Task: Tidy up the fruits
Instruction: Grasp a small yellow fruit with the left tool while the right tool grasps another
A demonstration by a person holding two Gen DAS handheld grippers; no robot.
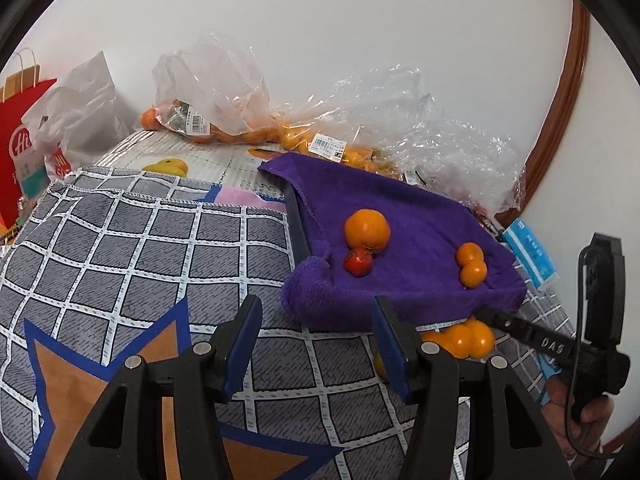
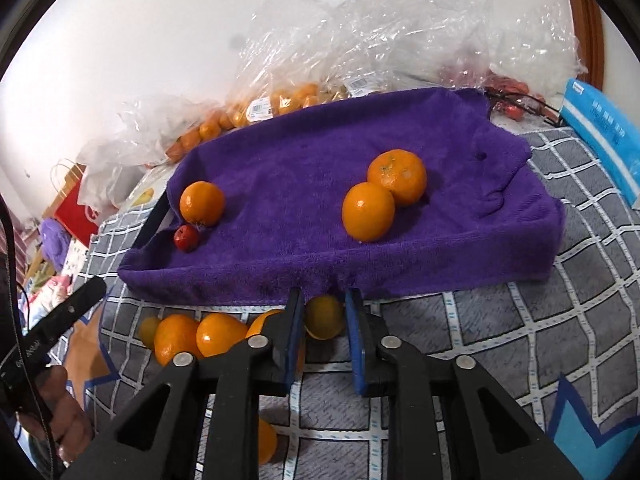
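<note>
The worktop [image 1: 140,248] is covered by a grey checked cloth [image 2: 520,320] with star motifs and is set against a white wall [image 1: 320,40].

Ahead of both hand-held grippers, a tray draped in a purple towel [image 2: 320,168] is placed on the cloth. Four oranges and a small red fruit [image 2: 186,237] are seen on it.

The right hand-held gripper [image 2: 323,312] is closed on a loose orange [image 2: 325,317] just before the tray's near edge. Further oranges [image 2: 200,336] are seen to its left.

The left hand-held gripper [image 1: 316,320] is held part open and empty above the cloth.

Clear plastic bags [image 1: 224,88] of fruit are piled beyond the tray.
</note>
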